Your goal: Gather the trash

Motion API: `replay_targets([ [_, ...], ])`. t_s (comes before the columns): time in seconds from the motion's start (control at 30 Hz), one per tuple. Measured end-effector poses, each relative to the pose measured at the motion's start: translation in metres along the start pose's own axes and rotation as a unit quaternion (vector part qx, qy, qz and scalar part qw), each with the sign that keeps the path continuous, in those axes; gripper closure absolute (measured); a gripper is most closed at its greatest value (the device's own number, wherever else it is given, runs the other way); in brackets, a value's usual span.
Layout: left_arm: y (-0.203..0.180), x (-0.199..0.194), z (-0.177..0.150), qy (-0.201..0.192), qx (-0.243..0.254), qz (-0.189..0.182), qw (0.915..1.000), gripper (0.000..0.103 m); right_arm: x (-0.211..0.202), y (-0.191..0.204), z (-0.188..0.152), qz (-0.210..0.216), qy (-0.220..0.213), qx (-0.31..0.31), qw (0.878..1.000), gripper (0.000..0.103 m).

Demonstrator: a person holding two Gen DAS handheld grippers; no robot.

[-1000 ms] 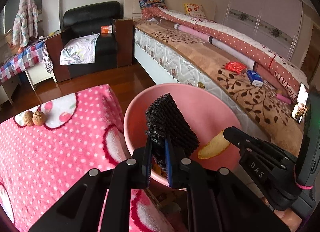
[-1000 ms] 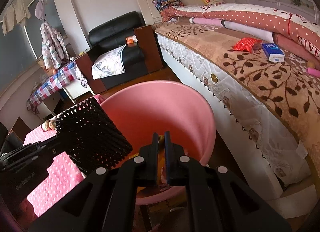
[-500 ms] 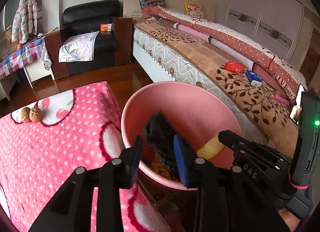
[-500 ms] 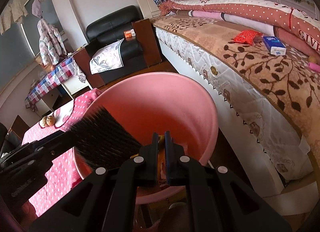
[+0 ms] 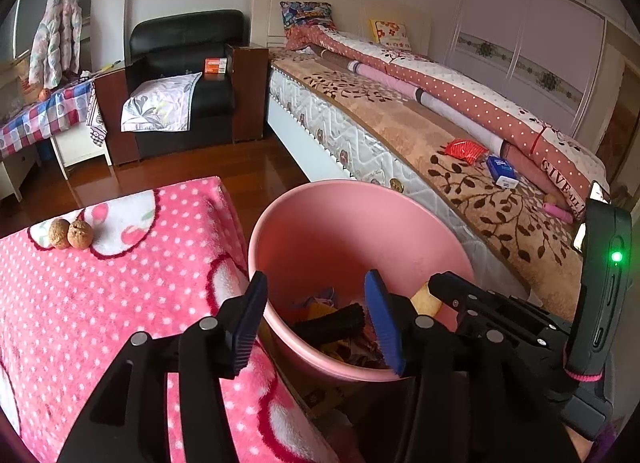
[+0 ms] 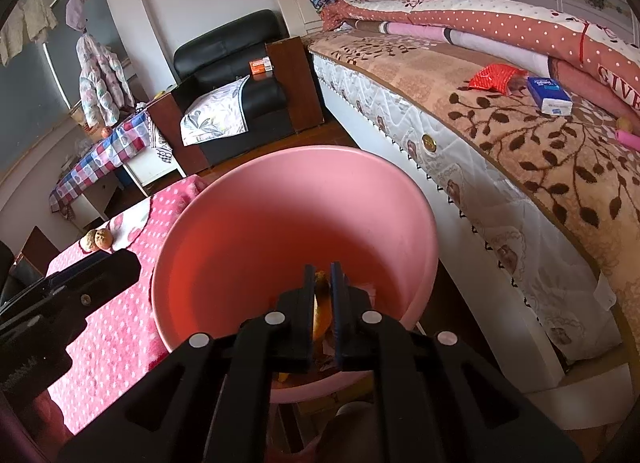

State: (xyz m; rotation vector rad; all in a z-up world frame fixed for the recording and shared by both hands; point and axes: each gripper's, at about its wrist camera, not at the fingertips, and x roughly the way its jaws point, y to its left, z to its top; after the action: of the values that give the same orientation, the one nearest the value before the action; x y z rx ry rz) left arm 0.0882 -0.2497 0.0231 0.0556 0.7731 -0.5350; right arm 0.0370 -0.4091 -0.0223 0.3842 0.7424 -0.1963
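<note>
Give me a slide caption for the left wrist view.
Left gripper opening above the pink bin, black foam net dropped inside.

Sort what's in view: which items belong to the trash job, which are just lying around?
Job:
pink bin
black foam net lying in the bin
yellow peel between the right gripper pads
left gripper, jaws opening, nothing between them

Lying about:
two walnuts on the pink blanket
red packet and blue tissue pack on the bed
</note>
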Motion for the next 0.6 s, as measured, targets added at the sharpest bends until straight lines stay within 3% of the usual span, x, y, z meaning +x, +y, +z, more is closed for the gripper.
replay_targets([
  [0.03, 0.000, -0.001, 0.000, -0.001, -0.001, 0.000, 1.0000, 0.053, -0.001, 0.001, 0.000, 0.001, -0.001, 0.000, 1.000, 0.092],
  [0.1, 0.001, -0.003, 0.000, -0.003, -0.002, 0.001, 1.0000, 0.052, -0.004, 0.002, 0.000, 0.005, -0.003, 0.001, 1.000, 0.079],
  [0.17, 0.001, -0.006, 0.000, -0.005, -0.002, 0.001, 1.0000, 0.052, -0.007, 0.004, -0.001, 0.007, -0.005, 0.001, 1.000, 0.075],
  [0.6, 0.012, -0.022, -0.004, -0.013, -0.018, 0.023, 0.9995, 0.051, -0.020, 0.021, -0.005, 0.021, -0.014, -0.024, 0.999, 0.074],
])
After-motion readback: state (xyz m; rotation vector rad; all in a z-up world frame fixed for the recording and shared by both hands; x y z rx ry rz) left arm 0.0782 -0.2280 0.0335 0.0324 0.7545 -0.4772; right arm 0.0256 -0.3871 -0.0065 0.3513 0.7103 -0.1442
